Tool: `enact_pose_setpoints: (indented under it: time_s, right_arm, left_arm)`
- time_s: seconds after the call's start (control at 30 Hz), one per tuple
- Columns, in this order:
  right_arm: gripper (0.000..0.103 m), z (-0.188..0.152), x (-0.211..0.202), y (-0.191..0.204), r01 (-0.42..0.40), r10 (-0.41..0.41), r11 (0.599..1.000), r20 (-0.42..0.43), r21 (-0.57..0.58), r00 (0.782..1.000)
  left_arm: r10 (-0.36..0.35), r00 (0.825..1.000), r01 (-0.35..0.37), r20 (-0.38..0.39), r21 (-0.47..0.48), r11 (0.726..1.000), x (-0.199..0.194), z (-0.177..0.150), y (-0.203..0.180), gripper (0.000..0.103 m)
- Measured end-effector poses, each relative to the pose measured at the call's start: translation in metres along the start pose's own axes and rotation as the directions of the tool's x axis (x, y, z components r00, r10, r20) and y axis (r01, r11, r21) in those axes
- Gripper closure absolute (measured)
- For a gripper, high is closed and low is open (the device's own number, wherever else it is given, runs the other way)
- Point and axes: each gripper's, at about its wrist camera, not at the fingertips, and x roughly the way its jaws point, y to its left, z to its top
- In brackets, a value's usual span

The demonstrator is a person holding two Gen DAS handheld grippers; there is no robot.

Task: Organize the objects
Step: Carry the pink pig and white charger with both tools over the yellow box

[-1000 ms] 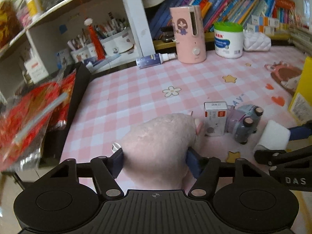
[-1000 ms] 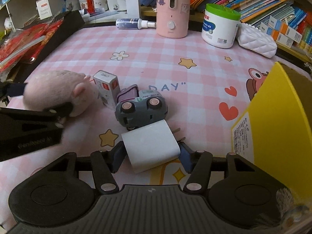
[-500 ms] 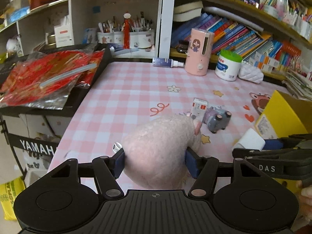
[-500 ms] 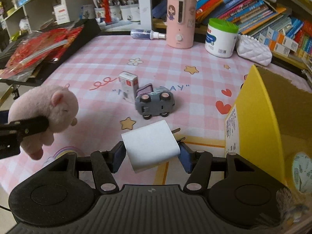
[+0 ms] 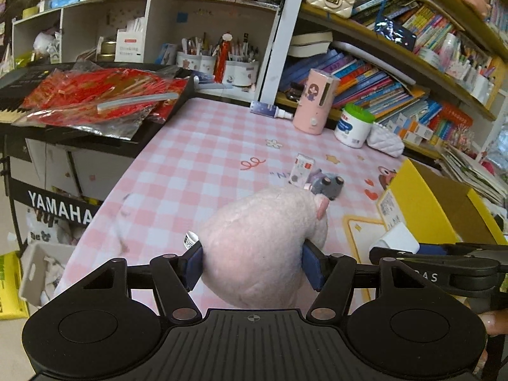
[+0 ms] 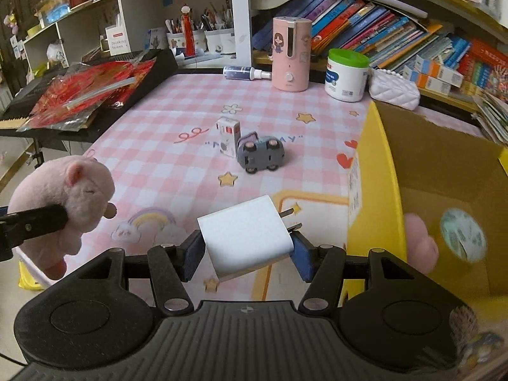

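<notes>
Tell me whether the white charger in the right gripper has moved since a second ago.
Yes. The white charger, clamped in the right gripper, has pulled back from the grey toy car toward the yellow box.

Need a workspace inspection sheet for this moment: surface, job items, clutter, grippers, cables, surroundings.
Surface: pink checked tablecloth.
Job's things: pink plush pig and white charger held in the air; toy car and small carton on the cloth; yellow box at right, open.
Clutter: pink dispenser, white tub, spray bottle.
Grippers: left gripper shut on the pig; right gripper shut on the charger.
Cables: nothing seen.
Surroundings: bookshelves, keyboard under red packets.
</notes>
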Motion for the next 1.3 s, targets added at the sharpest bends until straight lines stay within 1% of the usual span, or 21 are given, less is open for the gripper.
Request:
enact_pose_setpoints:
  time_s: [0.2,0.4,0.7,0.87,1.03,1.3]
  right_arm:
    - [0.047,-0.028,-0.029,0.009,0.009,-0.009,1.000,0.009,-0.001,1.000]
    - [0.048,-0.055,-0.057,0.008,0.037,-0.038,0.999,0.023,0.028,0.999]
    - [0.048,-0.097,-0.092,0.002,0.086,-0.089,0.991,0.027,0.103,0.996]
    - [0.048,-0.113,-0.107,-0.008,0.123,-0.127,0.982,0.021,0.146,0.992]
    - [0.048,-0.126,-0.117,-0.020,0.157,-0.159,0.970,-0.002,0.188,0.987]
    - [0.048,-0.150,-0.129,-0.048,0.214,-0.205,0.938,-0.061,0.273,0.977]
  left_arm:
    - [-0.020,1.000,0.020,-0.004,-0.007,1.000,-0.029,-0.024,-0.001,0.041]
    - [-0.041,0.999,0.041,-0.001,0.011,0.999,-0.052,-0.043,-0.007,0.041]
    - [-0.102,0.994,0.103,-0.026,0.069,0.992,-0.070,-0.064,-0.021,0.041]
    - [-0.147,0.988,0.151,-0.040,0.110,0.982,-0.072,-0.069,-0.036,0.041]
    - [-0.190,0.980,0.197,-0.064,0.138,0.971,-0.069,-0.075,-0.050,0.041]
    - [-0.263,0.957,0.284,-0.123,0.204,0.937,-0.059,-0.082,-0.085,0.041]
